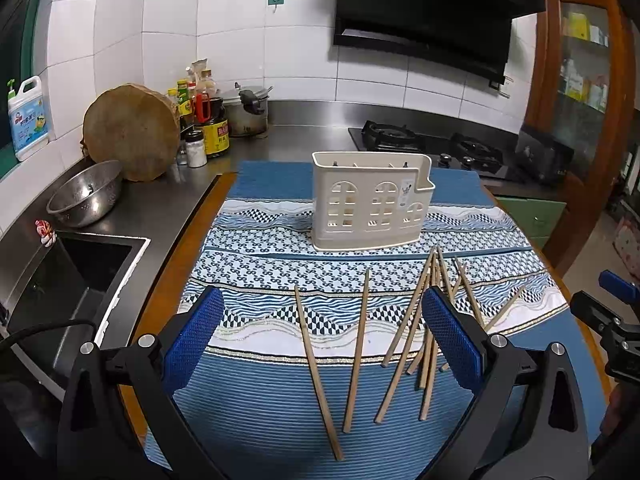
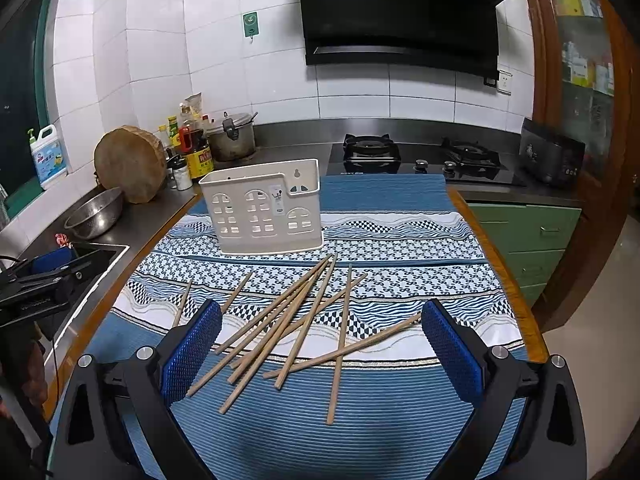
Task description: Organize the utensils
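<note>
Left gripper point(image 1: 320, 344) spread, empty | right gripper point(image 2: 320, 352) spread, empty | chopsticks point(image 2: 304, 324) loose before holder point(image 2: 260, 212)

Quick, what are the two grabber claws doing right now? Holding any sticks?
Left gripper: jaws open, holding nothing, above the loose wooden chopsticks.
Right gripper: jaws open, holding nothing, above the chopstick pile.
</note>
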`<state>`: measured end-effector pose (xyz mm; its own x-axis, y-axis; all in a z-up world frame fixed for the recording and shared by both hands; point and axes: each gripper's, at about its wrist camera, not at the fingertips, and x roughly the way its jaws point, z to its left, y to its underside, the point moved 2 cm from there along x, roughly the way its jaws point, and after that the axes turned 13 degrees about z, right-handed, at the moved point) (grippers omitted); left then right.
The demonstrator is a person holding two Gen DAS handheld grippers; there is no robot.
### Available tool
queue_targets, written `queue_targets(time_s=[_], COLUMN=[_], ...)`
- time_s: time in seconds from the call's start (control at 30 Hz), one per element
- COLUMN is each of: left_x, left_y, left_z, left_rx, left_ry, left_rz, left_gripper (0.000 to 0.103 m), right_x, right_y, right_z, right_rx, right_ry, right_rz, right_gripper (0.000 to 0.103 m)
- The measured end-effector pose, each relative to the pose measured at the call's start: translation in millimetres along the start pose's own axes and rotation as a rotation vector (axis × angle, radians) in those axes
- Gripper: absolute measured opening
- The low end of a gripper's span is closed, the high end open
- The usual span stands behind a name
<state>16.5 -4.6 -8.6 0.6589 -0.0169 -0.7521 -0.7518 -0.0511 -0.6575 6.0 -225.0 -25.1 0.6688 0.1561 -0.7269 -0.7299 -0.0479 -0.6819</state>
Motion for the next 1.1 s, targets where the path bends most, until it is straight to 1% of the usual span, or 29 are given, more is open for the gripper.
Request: queue_targets(time_s=[0.33,0.63,0.73,0.83,0.97,1.0,1.1], left_x=[4.7,10.7,18.0,27.2,48.4,53.1,63.4], left_y=[1.3,7.5,11.7,18.2,32.3,36.5,44.7], left_z=[2.7,14.6,21.3,28.7,38.7,39.8,35.8], left_rx=[-0.006,-0.018,-0.025,-0.049,-0.106,-0.115,-0.098], left_ry=[-0.015,-0.081,-0.091,-0.081,-0.028,-0.025,-0.031], left_rz=[0.012,0.013,0.038,0.073,0.156,0.169,0.197], left_gripper=[0.098,0.098,0.098,0.098,0.098,0.098,0.098], right_x=[4.6,11.2,15.4,20.8,30.9,33.2,41.3], right_y=[1.0,5.0,6.9,7.9,14.3,15.3,20.4], right_z=[-1.1,-0.3,-2.4,-3.7,-7.0,-8.0,-11.4], right_rx=[-0.003,-0.010,-0.004,-0.004,0.003,0.006,0.013], right_ry=[-0.014,-0.006,-0.008,0.003,0.008,0.011,0.014], right_rz=[0.009,0.021,0.032,0.045,0.074,0.081,0.103], right_gripper=[0.097,0.096,0.096,0.096,0.096,0.096,0.096])
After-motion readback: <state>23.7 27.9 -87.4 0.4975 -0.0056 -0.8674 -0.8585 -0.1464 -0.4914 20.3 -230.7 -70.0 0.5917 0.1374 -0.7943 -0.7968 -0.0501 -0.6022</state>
